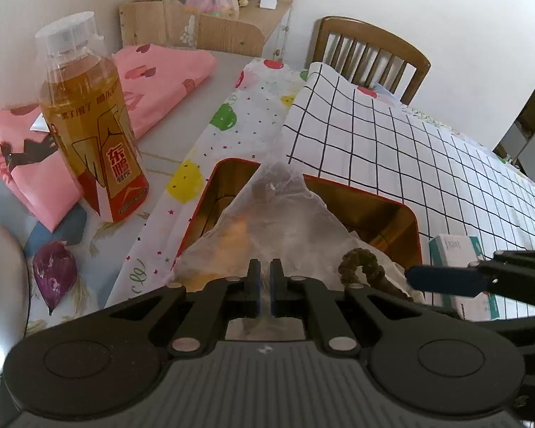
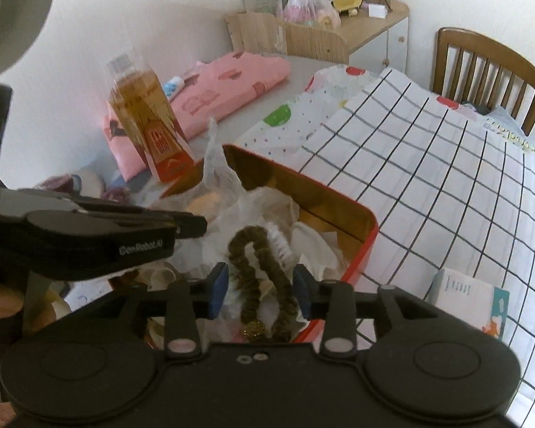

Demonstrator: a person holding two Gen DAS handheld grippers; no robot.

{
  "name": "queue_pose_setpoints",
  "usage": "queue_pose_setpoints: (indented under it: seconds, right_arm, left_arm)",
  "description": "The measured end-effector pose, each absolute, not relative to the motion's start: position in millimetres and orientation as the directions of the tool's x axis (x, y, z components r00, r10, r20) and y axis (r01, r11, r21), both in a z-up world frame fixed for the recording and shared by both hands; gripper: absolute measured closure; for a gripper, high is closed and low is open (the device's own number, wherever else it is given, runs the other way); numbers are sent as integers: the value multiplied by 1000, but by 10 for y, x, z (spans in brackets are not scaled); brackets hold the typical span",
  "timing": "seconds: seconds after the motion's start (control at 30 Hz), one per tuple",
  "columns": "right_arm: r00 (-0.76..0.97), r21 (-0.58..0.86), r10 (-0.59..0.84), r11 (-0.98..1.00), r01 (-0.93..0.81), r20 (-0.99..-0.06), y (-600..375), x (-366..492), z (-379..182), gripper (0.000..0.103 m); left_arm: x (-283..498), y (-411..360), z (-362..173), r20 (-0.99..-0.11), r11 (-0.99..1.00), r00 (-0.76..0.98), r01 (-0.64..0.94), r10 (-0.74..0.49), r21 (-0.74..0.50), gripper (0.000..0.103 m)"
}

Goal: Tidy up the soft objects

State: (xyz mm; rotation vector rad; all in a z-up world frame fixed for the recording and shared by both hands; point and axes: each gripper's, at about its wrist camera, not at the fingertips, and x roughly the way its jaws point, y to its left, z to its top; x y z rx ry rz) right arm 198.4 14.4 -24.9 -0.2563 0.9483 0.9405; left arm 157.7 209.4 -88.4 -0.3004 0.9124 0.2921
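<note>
A red tin (image 2: 365, 246) with rounded corners and a shiny gold lining sits open on the counter (image 1: 196, 107), partly over a dotted white cloth (image 1: 253, 114) and beside a white cloth with a black grid (image 1: 410, 149). Inside lie crumpled white tissue-like pieces (image 2: 267, 203), a white bristly brush (image 2: 279, 242) and a brown fuzzy scrunchie (image 2: 256, 271) bent into an arch, with a small gold bead (image 2: 255, 329) at its near end.

The left gripper (image 1: 265, 278) has its fingers clenched on a thin, clear, wrinkled plastic bag (image 1: 278, 214), drawn up into a tent shape over the tin; brownish and orange contents show dimly through the film. The right gripper (image 2: 260, 290) stands released, its blue-padded fingers apart on either side of the scrunchie, which lies between them in the tin.

Left of the tin stands a clear plastic bottle (image 1: 92, 125) of amber drink with a gold and red label, in front of folded pink fabric (image 1: 153, 82). A small white and teal carton (image 2: 467, 296) lies on the grid cloth.
</note>
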Motion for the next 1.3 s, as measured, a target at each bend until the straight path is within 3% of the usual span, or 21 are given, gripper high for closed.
queue_pose_setpoints:
  seconds: [0.17,0.27,0.4,0.43,0.67,0.93,1.3]
  right_arm:
    - [262,205,589,608,-767,-764,32,1962,-147,57]
    - [273,217,601,615,-758,-751,-47,1938,-76,55]
    - [283,233,618,620,-749,-733,-155,1890,8,51]
    - [285,238,620,623,-745,-731,-181,1877,26,51]
    - [326,224,629,635,-740,-706,-393,1746,156,51]
    - [379,196,648,636,-746,-660,-756,1538,344,39]
    - [480,158,651,674,-721,-588,-1315,1220,546,33]
  left_arm:
    - [1535,2103,-842,-799,923,588,-364,123,-126,95]
    - [1491,2100,-798,-790,924,600,-360,124,-129,85]
    - [1435,2079,-726,-775,931,620,-342,124,-125,45]
    - [1411,2067,-704,-769,934,627,-338,128,-120,42]
    - [1282,1949,-519,-741,952,659,-293,131,-92,41]
    - [1053,1735,-283,-691,972,712,-229,126,-59,36]
    - [750,1307,40,-607,992,792,-118,62,-53,27]
